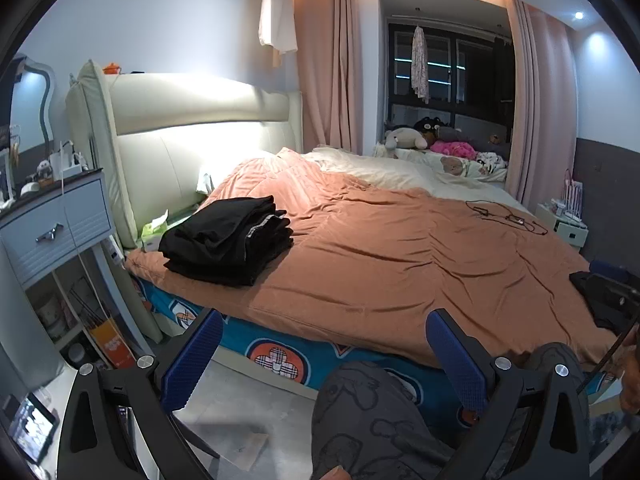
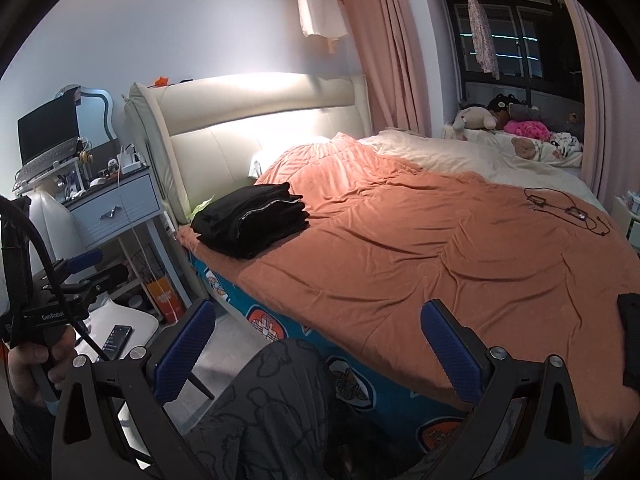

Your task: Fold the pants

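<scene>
A stack of folded black pants (image 1: 230, 238) lies on the orange blanket (image 1: 400, 248) near the headboard; it also shows in the right wrist view (image 2: 252, 224). More black cloth (image 1: 600, 292) lies at the bed's right edge, and shows in the right wrist view (image 2: 630, 336). My left gripper (image 1: 324, 360) is open and empty, held off the bed's near side above the person's knee. My right gripper (image 2: 316, 348) is open and empty too, also short of the bed. The left gripper also shows from the side in the right wrist view (image 2: 86, 264).
A blue nightstand (image 1: 56, 224) with clutter stands left of the bed. A black cable (image 1: 508, 216) lies on the blanket's far right. Plush toys (image 1: 436, 140) sit by the window. A phone (image 2: 116, 336) rests on a white stool at the left.
</scene>
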`<action>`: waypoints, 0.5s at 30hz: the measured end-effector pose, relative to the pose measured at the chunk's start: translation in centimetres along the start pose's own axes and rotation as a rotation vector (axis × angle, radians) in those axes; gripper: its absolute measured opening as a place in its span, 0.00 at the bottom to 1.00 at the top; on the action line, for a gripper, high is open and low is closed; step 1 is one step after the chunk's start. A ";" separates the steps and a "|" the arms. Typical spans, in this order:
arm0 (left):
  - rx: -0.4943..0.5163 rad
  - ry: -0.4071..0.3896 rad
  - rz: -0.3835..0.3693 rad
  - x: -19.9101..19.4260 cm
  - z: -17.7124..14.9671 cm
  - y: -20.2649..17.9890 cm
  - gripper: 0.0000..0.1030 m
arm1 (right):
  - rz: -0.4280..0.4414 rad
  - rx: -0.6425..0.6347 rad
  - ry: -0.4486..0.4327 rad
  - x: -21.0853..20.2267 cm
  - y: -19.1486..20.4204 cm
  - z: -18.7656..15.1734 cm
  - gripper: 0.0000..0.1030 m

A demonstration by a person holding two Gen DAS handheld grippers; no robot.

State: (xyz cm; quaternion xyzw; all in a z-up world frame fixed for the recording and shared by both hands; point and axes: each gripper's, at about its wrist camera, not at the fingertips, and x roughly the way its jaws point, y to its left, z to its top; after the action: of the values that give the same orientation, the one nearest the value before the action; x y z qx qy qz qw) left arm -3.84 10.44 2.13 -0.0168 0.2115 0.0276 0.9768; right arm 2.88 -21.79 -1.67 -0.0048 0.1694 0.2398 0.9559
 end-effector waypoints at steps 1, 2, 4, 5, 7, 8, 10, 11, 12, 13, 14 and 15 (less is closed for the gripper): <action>-0.003 -0.005 0.003 -0.3 -0.2 0.1 0.99 | 0.002 0.004 -0.001 -0.1 0.1 -0.4 1.00; -0.002 -0.010 0.004 -0.5 -0.2 0.1 0.99 | -0.001 0.003 0.000 -0.3 0.0 -0.7 1.00; -0.001 -0.013 -0.002 -0.7 -0.4 0.2 0.99 | -0.014 -0.002 0.002 -0.3 0.2 -1.2 1.00; -0.001 -0.015 0.002 -0.9 -0.5 0.1 0.99 | -0.015 -0.002 0.004 -0.3 0.2 -1.3 1.00; -0.002 -0.015 0.003 -1.1 -0.7 0.2 0.99 | -0.011 0.001 0.009 -0.3 0.3 -1.4 1.00; -0.005 -0.013 0.000 -1.1 -0.7 0.2 0.99 | -0.007 0.004 0.010 -0.3 0.3 -1.4 1.00; -0.010 -0.010 0.002 -1.0 -0.7 0.3 0.99 | -0.008 0.008 0.011 -0.2 0.3 -1.4 1.00; -0.012 -0.010 0.006 -0.9 -0.7 0.3 0.99 | -0.009 0.007 0.011 -0.3 0.4 -1.4 1.00; -0.013 -0.012 0.007 -0.9 -0.7 0.3 0.99 | -0.010 0.006 0.011 -0.3 0.4 -1.4 1.00; -0.014 -0.013 0.009 -0.9 -0.7 0.3 0.99 | -0.012 0.003 0.012 -0.4 0.5 -1.4 1.00; -0.015 -0.014 0.009 -1.0 -0.8 0.3 0.99 | -0.013 0.002 0.011 -0.4 0.4 -1.3 1.00; -0.015 -0.012 0.009 -1.0 -0.8 0.4 0.99 | -0.014 0.002 0.012 -0.4 0.4 -1.3 1.00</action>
State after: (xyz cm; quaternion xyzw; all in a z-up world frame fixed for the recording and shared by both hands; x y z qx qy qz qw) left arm -5.08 10.73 1.79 -0.0232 0.2054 0.0335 0.9778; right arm 1.93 -21.73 -2.72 -0.0066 0.1750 0.2331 0.9566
